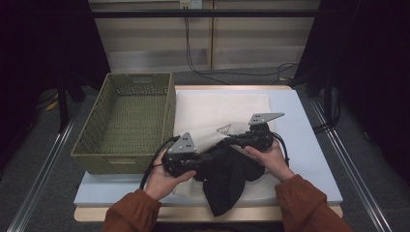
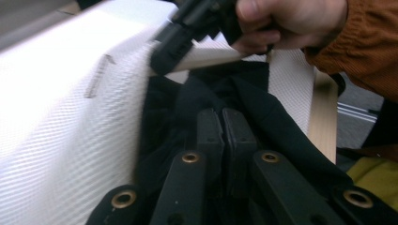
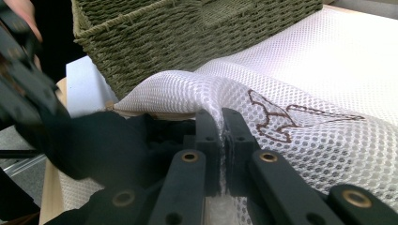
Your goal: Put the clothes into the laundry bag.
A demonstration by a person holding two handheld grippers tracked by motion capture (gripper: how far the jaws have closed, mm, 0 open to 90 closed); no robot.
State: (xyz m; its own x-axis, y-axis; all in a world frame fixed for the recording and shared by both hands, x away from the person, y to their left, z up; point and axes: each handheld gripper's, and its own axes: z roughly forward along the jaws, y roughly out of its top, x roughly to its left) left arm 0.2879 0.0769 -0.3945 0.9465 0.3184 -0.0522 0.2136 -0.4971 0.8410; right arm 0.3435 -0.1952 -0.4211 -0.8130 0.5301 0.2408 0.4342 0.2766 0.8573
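A white mesh bag point(image 1: 217, 108) lies flat on the table, with a brown emblem on its raised near flap point(image 3: 305, 117). A black garment point(image 1: 227, 181) spills from under that flap toward the table's front edge. My left gripper point(image 1: 205, 157) is shut on a fold of the black garment point(image 2: 263, 103), its jaws pressed together in the cloth. My right gripper point(image 1: 231, 140) is shut on the edge of the mesh bag point(image 3: 225, 93) and holds it lifted above the garment point(image 3: 103, 140). In the left gripper view the right gripper point(image 2: 173, 47) and its hand show at the top.
A green woven basket point(image 1: 92, 140) stands empty at the table's left, close to the bag point(image 3: 187, 42). The pale blue mat point(image 1: 309, 145) lies bare to the right of the bag. Cables hang at the back wall.
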